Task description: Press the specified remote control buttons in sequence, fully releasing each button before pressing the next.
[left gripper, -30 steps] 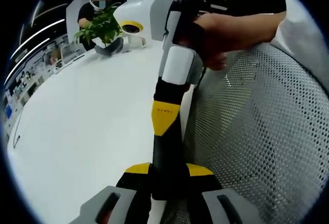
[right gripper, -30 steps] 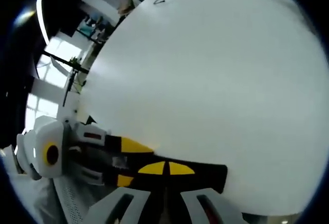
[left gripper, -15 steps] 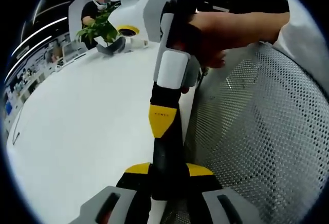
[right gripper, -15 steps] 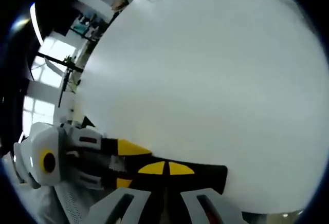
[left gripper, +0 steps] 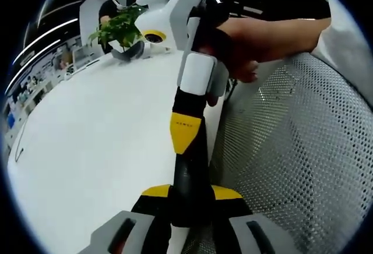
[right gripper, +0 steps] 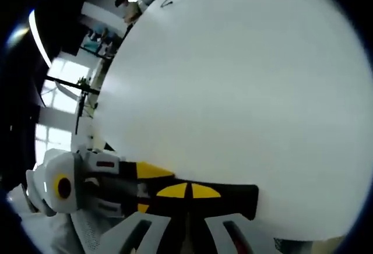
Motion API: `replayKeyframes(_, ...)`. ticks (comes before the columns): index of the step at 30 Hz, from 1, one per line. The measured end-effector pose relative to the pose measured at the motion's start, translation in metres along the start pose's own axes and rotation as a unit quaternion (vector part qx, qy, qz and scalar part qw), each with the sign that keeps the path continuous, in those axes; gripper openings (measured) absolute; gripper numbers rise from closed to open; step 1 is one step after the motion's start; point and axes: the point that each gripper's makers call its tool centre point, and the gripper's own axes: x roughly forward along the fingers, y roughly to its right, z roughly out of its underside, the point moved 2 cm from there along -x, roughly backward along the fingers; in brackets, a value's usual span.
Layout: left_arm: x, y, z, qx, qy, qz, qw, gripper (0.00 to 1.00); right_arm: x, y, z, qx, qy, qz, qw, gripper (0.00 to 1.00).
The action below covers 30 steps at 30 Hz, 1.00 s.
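Note:
My left gripper (left gripper: 190, 198) has its yellow-marked jaws standing apart, with the black jaws of my right gripper (left gripper: 187, 172) running down between them and touching both. A hand (left gripper: 250, 32) holds the right gripper's white body at the top of the left gripper view. In the right gripper view, my right gripper (right gripper: 189, 191) is shut with its yellow marks meeting. There the left gripper (right gripper: 152, 187) reaches in from the left, one yellow-tipped finger on each side of the right jaws. Both sit over the near edge of a white table (right gripper: 233, 91).
A grey mesh chair (left gripper: 303, 149) lies to the right of the table (left gripper: 87, 137). A potted plant (left gripper: 116, 30) and a seated person (left gripper: 108, 9) are at the table's far end. A white sleeve (left gripper: 344, 27) shows at upper right.
Both views have drifted slightly. The right gripper's body has swung a little in the left gripper view, then back. The jaws stay locked together as before.

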Motion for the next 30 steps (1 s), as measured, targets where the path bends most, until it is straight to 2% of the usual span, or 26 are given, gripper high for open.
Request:
replayKeyframes(7,0.000,-0.001,0.000,-0.002,0.001,0.000,1.0000,0.24,-0.007,0.000,-0.001,0.009,0.010,-0.007,0.9999,0.00)
replayKeyframes(11,0.000,0.000,0.000,-0.001,0.001,0.000,1.0000,0.24,-0.008,-0.001,0.003,0.014,0.002,-0.008,0.9999,0.00)
replayKeyframes(20,0.000,0.000,0.000,0.002,0.001,-0.001,1.0000,0.24,-0.001,-0.003,0.014,-0.009,-0.036,0.007,0.9993,0.00)
replayKeyframes(24,0.000,-0.001,0.001,0.003,0.001,-0.001,1.0000,0.24,-0.002,-0.004,0.013,-0.023,-0.033,0.010,0.9991,0.00)
replayKeyframes(30,0.000,0.000,0.001,0.003,0.003,-0.001,1.0000,0.24,-0.002,-0.002,0.013,-0.009,-0.030,0.003,0.9995,0.00)
